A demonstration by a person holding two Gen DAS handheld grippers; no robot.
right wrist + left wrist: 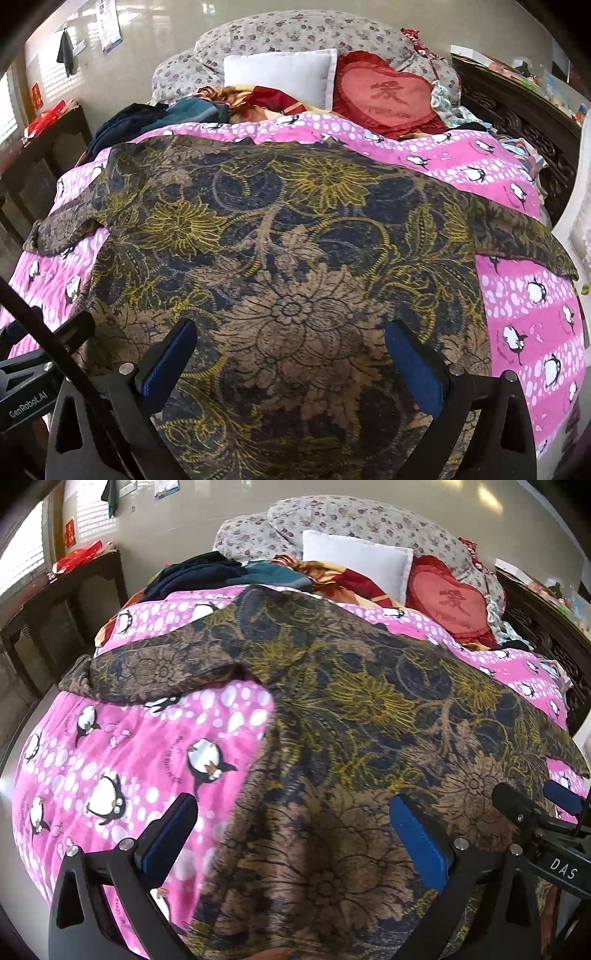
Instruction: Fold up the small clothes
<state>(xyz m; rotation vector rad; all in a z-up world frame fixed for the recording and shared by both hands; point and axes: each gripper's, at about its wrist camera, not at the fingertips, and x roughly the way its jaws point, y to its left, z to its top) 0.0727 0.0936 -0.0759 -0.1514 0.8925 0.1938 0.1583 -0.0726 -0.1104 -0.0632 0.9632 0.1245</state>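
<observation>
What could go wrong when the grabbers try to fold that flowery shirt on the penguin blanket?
1. Both grippers, left and right, are open over the flowery shirt; a pinch might also catch the soft penguin blanket underneath.
2. The left sleeve is bunched at its end, so the fold may come out crooked.

A bed point(535, 295) with a pink penguin quilt point(122, 768) fills the room. At twelve o'clock, floral pillows point(295, 33) lean against a pale glossy wall point(184, 524). At ten o'clock stands a dark wooden table point(55, 602) beside a bright window point(22, 554); at two o'clock, a carved dark cabinet point(517, 118).
</observation>
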